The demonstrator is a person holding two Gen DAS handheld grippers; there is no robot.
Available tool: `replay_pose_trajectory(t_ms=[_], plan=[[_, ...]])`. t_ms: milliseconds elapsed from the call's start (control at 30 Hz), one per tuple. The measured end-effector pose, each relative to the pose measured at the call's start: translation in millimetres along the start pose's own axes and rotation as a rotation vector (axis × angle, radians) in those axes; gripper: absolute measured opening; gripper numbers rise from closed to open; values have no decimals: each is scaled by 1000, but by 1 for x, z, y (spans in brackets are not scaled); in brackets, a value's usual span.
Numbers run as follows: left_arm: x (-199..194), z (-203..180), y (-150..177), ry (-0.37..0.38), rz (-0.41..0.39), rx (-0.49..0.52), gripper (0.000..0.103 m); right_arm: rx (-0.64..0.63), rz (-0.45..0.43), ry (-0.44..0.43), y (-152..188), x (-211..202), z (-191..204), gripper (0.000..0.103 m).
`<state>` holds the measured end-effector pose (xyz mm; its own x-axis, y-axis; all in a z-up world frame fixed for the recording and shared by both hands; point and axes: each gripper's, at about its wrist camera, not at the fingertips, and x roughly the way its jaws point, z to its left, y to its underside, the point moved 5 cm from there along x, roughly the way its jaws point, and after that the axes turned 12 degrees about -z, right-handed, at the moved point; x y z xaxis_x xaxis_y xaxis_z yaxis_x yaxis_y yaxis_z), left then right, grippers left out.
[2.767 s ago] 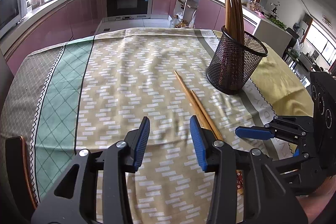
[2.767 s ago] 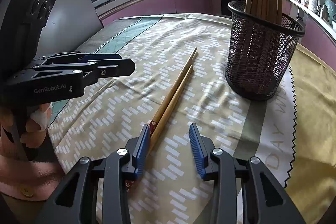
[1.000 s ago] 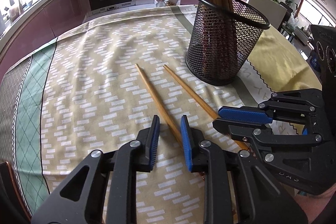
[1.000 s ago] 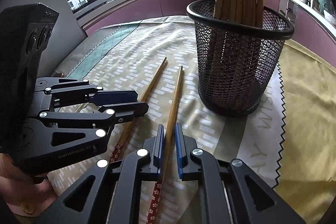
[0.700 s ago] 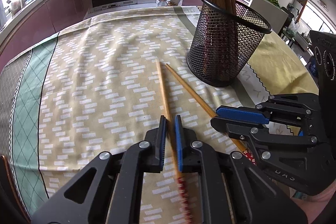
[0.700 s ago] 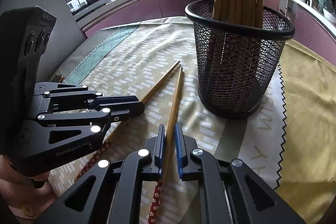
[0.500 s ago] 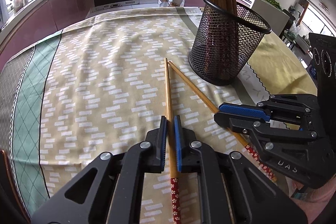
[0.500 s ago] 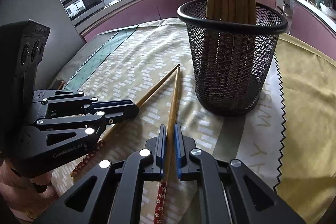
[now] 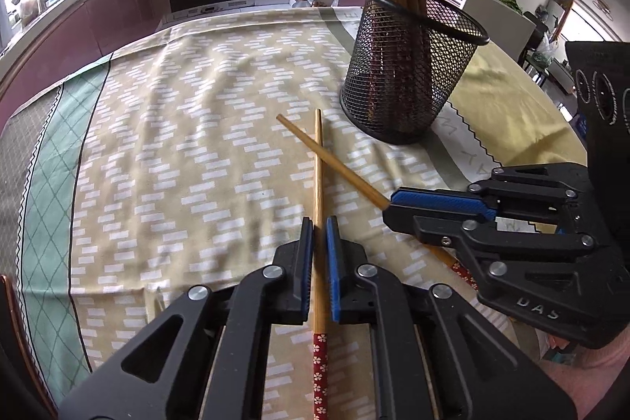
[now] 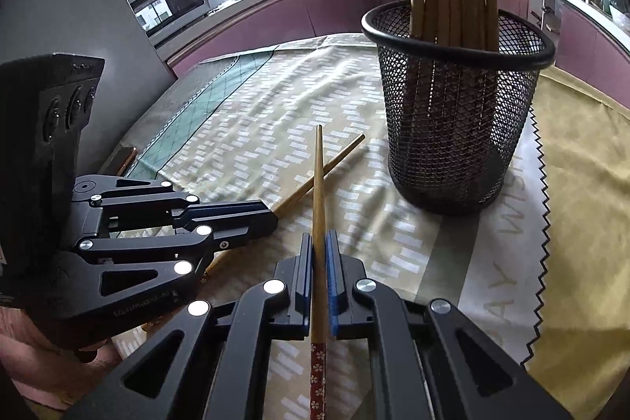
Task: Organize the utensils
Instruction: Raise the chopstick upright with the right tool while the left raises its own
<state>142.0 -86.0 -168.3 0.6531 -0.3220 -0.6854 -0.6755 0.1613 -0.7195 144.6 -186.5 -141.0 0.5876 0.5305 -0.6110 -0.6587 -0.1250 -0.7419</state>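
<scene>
Left wrist view: the left claw [image 9: 319, 223] is pinched nearly closed on one chopstick [image 9: 318, 160], which runs straight out ahead between the blue pads. The grip sits back toward the handle end, just ahead of the red flowered wrap [image 9: 320, 369]. The tip points toward the mesh cup [image 9: 409, 77], which stands on the cloth-covered counter [image 9: 177, 144] and already has a bunch of chopsticks standing in it. The right claw [image 9: 393, 207] comes in from the side, closed on a second chopstick [image 9: 334, 160] that crosses the first one. I can't tell whether the two sticks touch where they cross.

Right wrist view: same deal mirrored. The right claw [image 10: 319, 235] is squeezed down on its chopstick [image 10: 318, 180], again just forward of the red patterned end [image 10: 317, 376], tip aimed left of the mesh cup [image 10: 456, 105]. The left claw [image 10: 271, 215] sits beside it, holding the other chopstick [image 10: 327, 168] angled underneath or behind.

Handling-wise, my guess is these are light, stiff and kinda slick, so they'll pivot in the pads if bumped. Holding near the thick end looks sensible: the thin tip stays free to go into the cup first, past the ones crowding the rim.
</scene>
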Motion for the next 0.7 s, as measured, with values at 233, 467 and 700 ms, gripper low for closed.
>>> replay_pose_trajectory(t_ms=[233,467,700], plan=[[6,0,-4,5,6,12,8,-7,10,8,-1,5,0,6],[9,-2,-7,-7,1,16,9,-6,6,9,-2,6,2,6],[6,0,-9,-12,-10,6,8,1,-8,7,-2,1,1,6]])
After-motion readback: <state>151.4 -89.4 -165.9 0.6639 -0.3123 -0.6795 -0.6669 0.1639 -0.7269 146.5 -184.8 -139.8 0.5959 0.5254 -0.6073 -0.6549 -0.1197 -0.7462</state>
